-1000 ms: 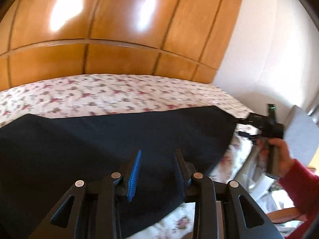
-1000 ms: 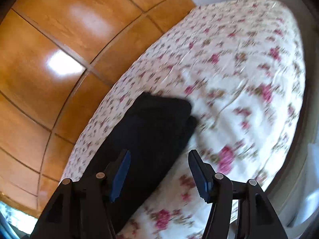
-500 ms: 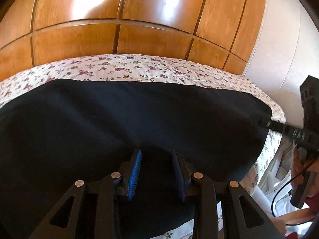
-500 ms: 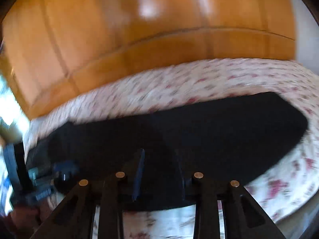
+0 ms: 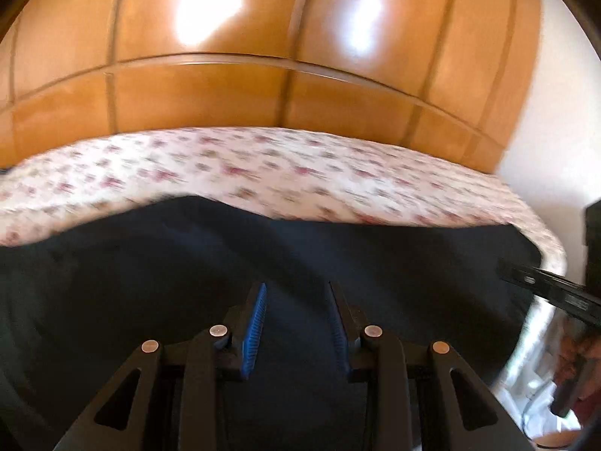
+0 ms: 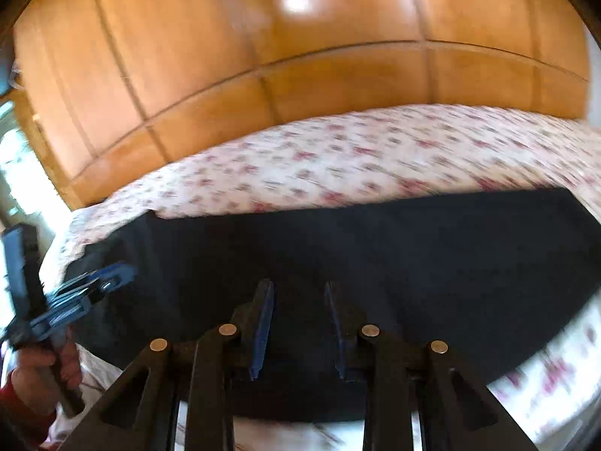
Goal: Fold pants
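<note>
Just dark pants on bedspread

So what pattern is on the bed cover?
Little pink and red flowers on white. The bed cover shows best in the right wrist view.

Ahead of you a floral bedspread covers the bed, white with small pink blooms. Behind it stands a glossy orange-brown wooden wardrobe, its panels catching bright glare. A white wall shows at right.

My dark navy cloth pants lie spread flat across the lower half of both frames, their far edge running roughly straight, slightly wavy at left.
</note>
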Demonstrator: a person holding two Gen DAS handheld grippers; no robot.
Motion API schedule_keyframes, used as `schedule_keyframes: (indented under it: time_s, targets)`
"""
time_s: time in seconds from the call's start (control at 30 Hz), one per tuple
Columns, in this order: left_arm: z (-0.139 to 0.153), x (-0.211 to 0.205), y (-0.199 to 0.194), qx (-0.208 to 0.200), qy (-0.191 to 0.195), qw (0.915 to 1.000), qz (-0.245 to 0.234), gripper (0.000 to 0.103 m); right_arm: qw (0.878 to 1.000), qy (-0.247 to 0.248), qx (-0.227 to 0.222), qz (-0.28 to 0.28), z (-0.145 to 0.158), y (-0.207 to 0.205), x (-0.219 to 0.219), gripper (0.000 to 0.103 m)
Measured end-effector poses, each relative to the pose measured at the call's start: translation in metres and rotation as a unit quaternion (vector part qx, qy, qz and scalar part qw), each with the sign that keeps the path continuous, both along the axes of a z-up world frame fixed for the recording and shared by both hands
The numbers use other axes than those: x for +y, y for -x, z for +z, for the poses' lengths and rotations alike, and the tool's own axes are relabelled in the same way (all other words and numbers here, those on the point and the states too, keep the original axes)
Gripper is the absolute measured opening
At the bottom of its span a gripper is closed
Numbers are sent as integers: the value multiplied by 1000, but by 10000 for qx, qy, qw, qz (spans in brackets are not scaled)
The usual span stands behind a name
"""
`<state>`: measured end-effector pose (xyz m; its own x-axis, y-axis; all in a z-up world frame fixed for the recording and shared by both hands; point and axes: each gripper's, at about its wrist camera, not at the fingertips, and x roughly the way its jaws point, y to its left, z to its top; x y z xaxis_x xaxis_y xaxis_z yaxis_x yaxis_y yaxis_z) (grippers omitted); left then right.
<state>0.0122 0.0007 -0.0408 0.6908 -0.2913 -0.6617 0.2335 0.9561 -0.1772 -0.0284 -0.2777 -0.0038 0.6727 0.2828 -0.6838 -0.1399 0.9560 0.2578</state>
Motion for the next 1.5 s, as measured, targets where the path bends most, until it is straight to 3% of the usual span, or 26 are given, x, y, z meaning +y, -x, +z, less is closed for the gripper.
schedule_keyframes:
  time_s: [0.17,0.3,0.5,0.7,0.87,0.97,1.07,1.13,1.2,1.27,1.33,1.37,1.5]
  targets:
    - [-8,36,-34,277,-204,9971,681,33,9972,-290,61,685,0,-51,55,28]
    - [-20,57,-45,465,-213,9944,926,33,9926,-329,191,1154,-5,-79,93,30]
    - [-41,67,-39,257,-248,9949,941,33,9844,-474,476,1627,-14,-113,140,30]
    - [-42,62,-33,-23,-372,9939,1036,33,9793,-457,693,1848,-24,-151,181,30]
    - [-44,68,-33,-27,-150,9947,1013,33,9719,-370,1010,2094,-36,-179,209,35]
    - [-44,70,-33,-43,-39,9949,1011,33,9602,-530,1397,2359,-50,-194,223,35]
    - [-44,69,-32,-66,-41,9948,1019,33,9364,-960,1863,2816,-64,-203,234,35]
    - [-45,69,-32,-67,-15,9948,1020,33,9260,-962,1981,3065,-69,-205,244,35]
    - [-46,71,-33,-58,50,9947,1021,33,9259,-776,1994,3114,-75,-208,251,35]
    - [-46,73,-33,-44,118,9946,1027,33,9255,-957,2111,2996,-82,-215,251,35]
    - [-47,76,-34,-39,203,9944,1039,33,9292,-1107,2059,2864,-84,-217,248,28]
    - [-47,77,-34,-38,267,9943,1035,33,9351,-994,1922,2806,-82,-217,245,10]
    - [-47,87,-30,-131,640,9919,1088,33,9480,-1154,1260,2686,-63,-205,236,9]
